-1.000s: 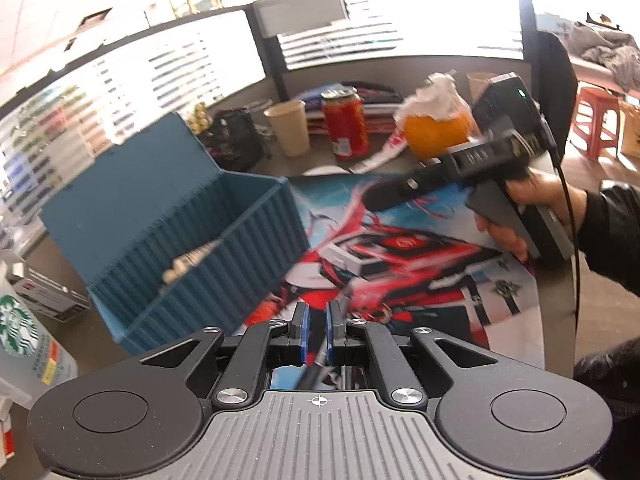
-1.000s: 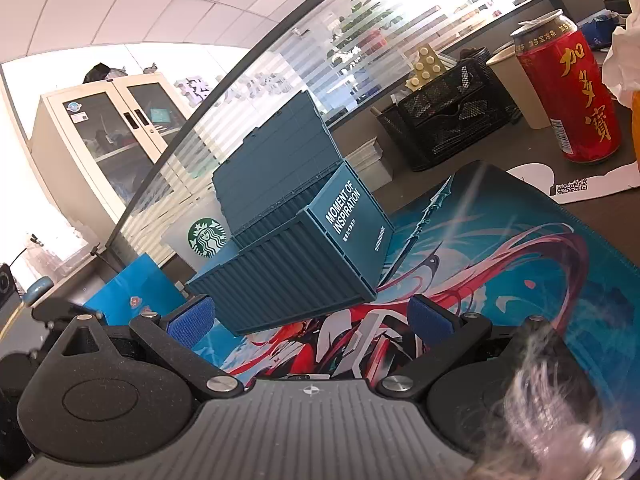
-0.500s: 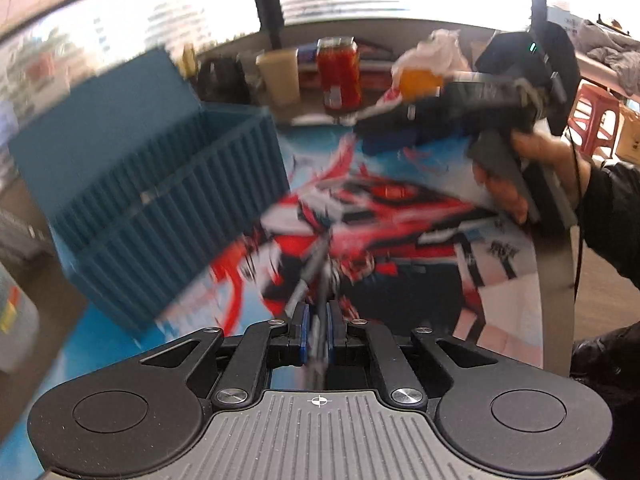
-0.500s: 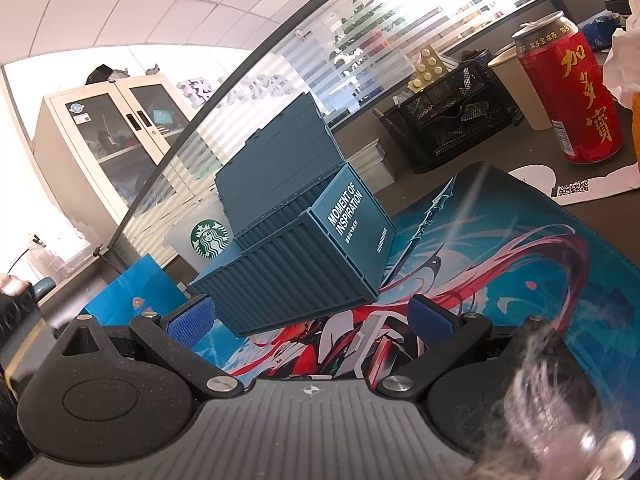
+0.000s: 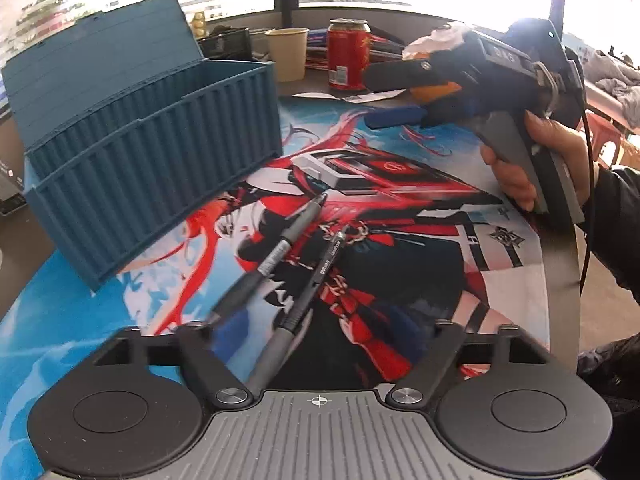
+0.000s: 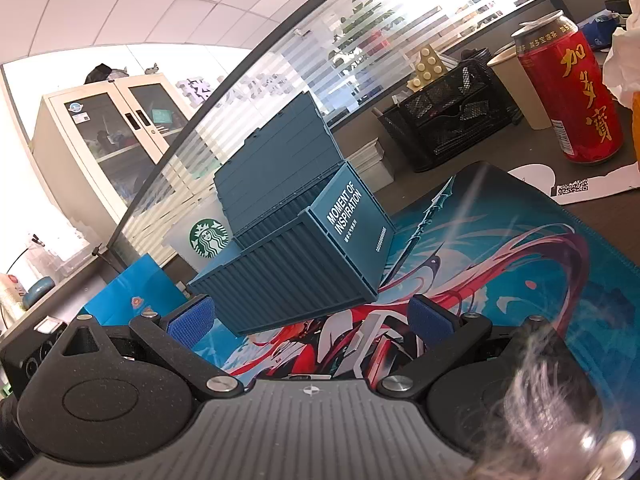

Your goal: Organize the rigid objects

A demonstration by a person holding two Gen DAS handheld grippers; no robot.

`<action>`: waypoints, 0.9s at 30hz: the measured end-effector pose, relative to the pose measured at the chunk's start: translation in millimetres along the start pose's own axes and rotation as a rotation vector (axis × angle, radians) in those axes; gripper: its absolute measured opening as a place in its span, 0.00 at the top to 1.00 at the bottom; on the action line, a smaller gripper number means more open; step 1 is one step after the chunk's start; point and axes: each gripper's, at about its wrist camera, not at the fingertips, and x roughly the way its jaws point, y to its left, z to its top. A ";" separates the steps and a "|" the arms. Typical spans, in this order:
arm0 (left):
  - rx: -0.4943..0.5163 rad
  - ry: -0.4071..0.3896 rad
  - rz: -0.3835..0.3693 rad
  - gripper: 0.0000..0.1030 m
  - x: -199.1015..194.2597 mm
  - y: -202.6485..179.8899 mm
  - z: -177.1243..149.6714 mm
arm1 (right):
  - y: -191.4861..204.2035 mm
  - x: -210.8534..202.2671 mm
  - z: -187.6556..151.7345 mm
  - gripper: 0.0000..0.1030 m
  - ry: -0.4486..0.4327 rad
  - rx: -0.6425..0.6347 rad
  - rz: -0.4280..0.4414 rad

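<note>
Two black pens lie on the printed desk mat: a thicker one on the left and a slimmer one whose rear end reaches between my left gripper's jaws. My left gripper is open, just above the pens and holding nothing. A blue container-shaped box with its lid open stands to the left on the mat; it also shows in the right wrist view. My right gripper is open and empty, held above the mat; in the left wrist view it hovers at the far right.
A red drink can, a paper cup and a black mesh organizer stand behind the mat. An orange object topped with white tissue sits behind the right gripper. A Starbucks jug stands behind the box.
My left gripper has opened and tilted down over the mat. The pen it held shut now lies on the mat beside the other one. The right gripper has hardly moved.
</note>
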 end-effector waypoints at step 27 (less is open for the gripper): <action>0.100 -0.049 0.054 0.93 -46.4 -8.1 27.1 | -0.6 -0.1 0.5 0.00 -0.002 0.001 0.000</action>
